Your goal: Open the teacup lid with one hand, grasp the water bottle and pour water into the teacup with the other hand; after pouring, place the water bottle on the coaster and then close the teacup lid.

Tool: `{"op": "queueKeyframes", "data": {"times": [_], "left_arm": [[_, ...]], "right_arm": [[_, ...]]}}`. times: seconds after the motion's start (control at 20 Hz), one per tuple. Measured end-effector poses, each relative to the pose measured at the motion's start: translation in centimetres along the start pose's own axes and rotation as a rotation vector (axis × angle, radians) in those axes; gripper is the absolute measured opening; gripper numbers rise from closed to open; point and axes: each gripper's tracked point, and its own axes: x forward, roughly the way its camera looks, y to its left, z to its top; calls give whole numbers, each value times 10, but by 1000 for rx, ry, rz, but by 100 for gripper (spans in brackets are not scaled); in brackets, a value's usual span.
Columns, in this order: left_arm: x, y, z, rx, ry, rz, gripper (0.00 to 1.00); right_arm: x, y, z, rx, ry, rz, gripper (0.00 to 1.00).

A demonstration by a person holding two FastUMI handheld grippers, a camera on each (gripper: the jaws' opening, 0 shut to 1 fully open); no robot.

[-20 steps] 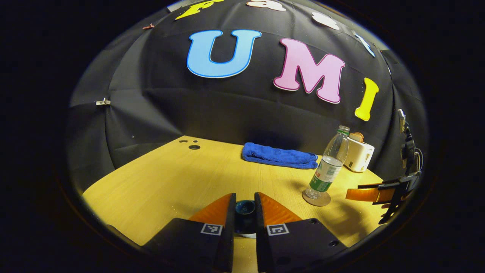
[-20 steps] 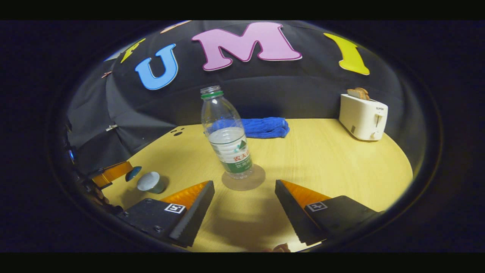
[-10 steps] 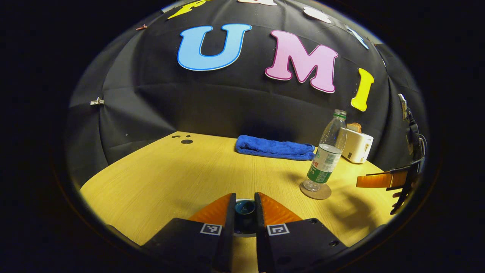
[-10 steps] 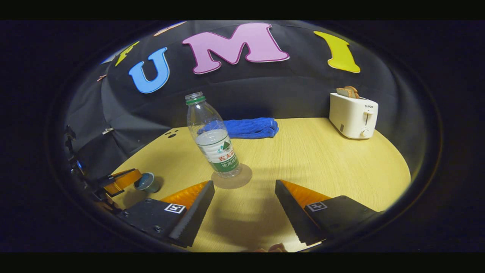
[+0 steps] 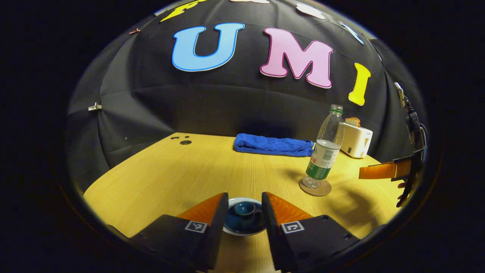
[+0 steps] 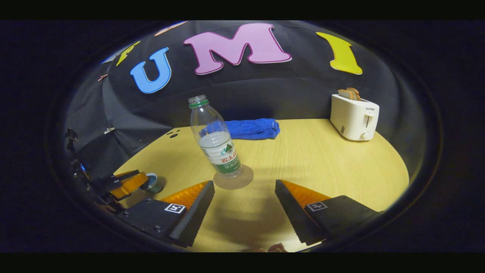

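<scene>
Wooden table (image 6: 322,159), black cloth wall behind.

Left gripper (image 5: 244,212): low over the near edge of the table, jaws parted, one finger on each side of the teacup lid (image 5: 244,219). A gap shows between each finger and the lid's knob; neither presses on it. The lid is dark blue with a small round knob and sits on the teacup, whose pale rim (image 5: 242,200) peeks out behind it. In the right gripper view the same teacup (image 6: 153,183) is just beside the left gripper's fingers, at the table's left.

Right gripper (image 6: 244,206): jaws wide apart, holding nothing, hovering above bare table a little short of the water bottle (image 6: 216,140).

The bottle stands upright on the round coaster (image 6: 234,181), cap off, roughly half full, green band at the bottom of the label. It is well apart from the teacup.

Farther back: a folded blue towel (image 6: 252,128) by the wall, and a white toaster (image 6: 354,116) with bread in its slots at the right corner.
</scene>
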Motion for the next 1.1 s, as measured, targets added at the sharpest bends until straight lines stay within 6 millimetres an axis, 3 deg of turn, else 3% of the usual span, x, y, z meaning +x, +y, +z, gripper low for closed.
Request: {"op": "queueKeyframes", "data": {"times": [0.05,0.1,0.2,0.55,0.7,0.8,1.1], "left_arm": [[-5,0,9,1,-9,-2,62],[-11,0,18,-1,-16,-2,83],[-23,0,39,-1,-27,2,96],[-81,-20,130,51,-87,-23,96],[-102,-32,158,31,-103,-32,96],[-112,-39,170,8,-116,-35,96],[-133,-51,180,-69,-139,-14,96]], "right_arm": [[-5,-2,8,-5,-4,-9,99],[-11,-5,15,-2,-10,-30,99],[-28,-3,29,-2,-35,-49,99],[-90,6,60,-46,-44,-58,99],[-111,13,69,-35,-58,-48,99],[-124,20,74,-35,-70,-35,99],[-155,32,95,-66,-162,-31,99]]}}
